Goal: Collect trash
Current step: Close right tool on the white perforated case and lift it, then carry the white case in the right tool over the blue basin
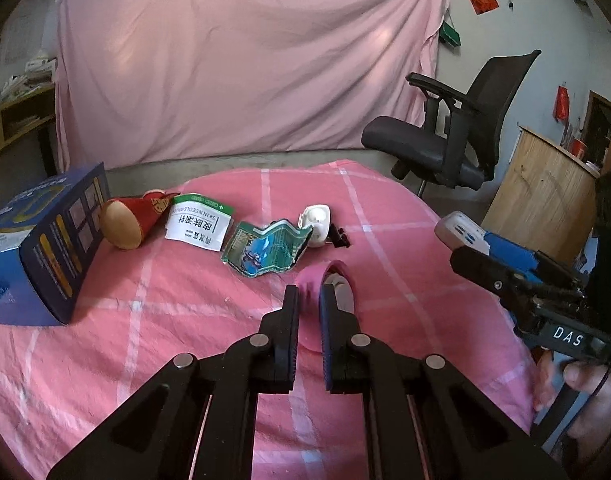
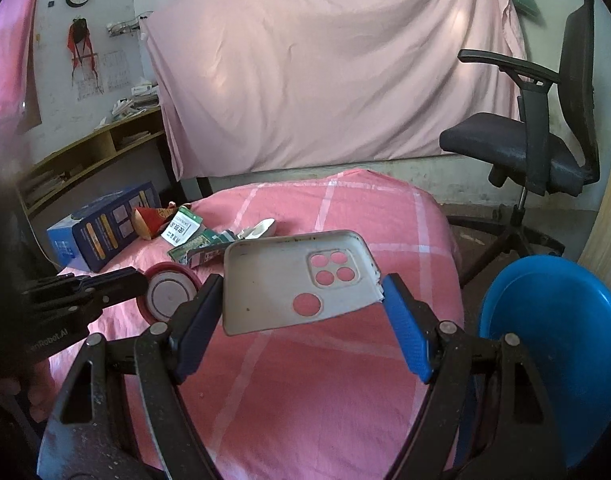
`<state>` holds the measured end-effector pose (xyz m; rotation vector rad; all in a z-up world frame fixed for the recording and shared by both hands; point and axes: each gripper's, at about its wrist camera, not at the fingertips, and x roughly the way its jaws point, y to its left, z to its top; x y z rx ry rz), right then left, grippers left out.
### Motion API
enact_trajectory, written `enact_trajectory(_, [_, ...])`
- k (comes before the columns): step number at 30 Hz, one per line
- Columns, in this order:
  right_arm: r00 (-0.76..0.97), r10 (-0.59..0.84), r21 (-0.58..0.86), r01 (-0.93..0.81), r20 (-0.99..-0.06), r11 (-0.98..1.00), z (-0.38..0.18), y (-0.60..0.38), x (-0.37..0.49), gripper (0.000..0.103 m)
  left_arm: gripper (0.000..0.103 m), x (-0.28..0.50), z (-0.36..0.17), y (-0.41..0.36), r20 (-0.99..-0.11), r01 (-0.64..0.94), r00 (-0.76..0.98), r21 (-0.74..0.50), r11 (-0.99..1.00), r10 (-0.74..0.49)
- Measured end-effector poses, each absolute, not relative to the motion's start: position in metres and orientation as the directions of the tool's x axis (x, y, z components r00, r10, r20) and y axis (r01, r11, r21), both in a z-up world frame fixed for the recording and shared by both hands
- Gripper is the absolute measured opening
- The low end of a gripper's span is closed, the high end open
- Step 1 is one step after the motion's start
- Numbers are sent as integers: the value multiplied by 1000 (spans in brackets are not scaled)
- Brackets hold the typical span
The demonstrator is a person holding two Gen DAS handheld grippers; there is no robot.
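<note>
Left wrist view: the left gripper (image 1: 310, 300) is clenched on a round pink-rimmed lid (image 1: 332, 280), pinched edge-on so the disc stands up between the pads. Held above the pink checked cloth (image 1: 153, 312), not resting on it. Remaining trash is lined up at the far side of the cloth: blue box (image 1: 45, 248) at left, then red paper cone (image 1: 135, 220), white sachet (image 1: 199, 224), torn green wrapper (image 1: 265, 252), and a small white plastic piece (image 1: 317, 222) with a black clip (image 1: 339, 236) beside it. The right gripper (image 1: 471, 242) is seen at the right edge, with a person's hand (image 1: 585, 392) below it on the handle. Office chair (image 1: 457, 136) and wooden cabinet (image 1: 545, 196) are seen behind.

Right wrist view: the right gripper (image 2: 301, 304) is closed on a white phone case (image 2: 301, 280), spanned across its width, camera cut-outs up; wide jaw spacing is explained by the case's width. The case is carried clear of the cloth (image 2: 305, 380). A blue bin (image 2: 553, 344) is seen just off the table edge at lower right; probably the drop target, so both held items are judged ready for transfer there. The left gripper (image 2: 143, 286) and lid (image 2: 170, 296) are seen at left, near the case, apparently not touching. The trash row is partly hidden behind the case.
</note>
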<state>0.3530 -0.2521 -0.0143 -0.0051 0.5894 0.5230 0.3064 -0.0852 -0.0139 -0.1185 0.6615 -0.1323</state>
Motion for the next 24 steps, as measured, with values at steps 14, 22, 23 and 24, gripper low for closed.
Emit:
enact_trajectory(14, [792,459,117,-453,-401,884,4,-275,330,100,6,301,7,-95,-513,109,847,-96,989,-143])
enact_trajectory(22, [876,426,135,-405,-227,904,27,-303,312,100,6,303,40,-114,-404,176,895,-72,982,-190])
enact_trajectory(23, [886,411,131,-391,-215,911,29,-306,311,100,6,304,43,-118,-396,188,896,-70,980,-200])
enact_trajectory(24, [900,386,120,-369,-201,922,31,-309,308,100,6,306,47,-122,-388,198,898,-65,978,-208])
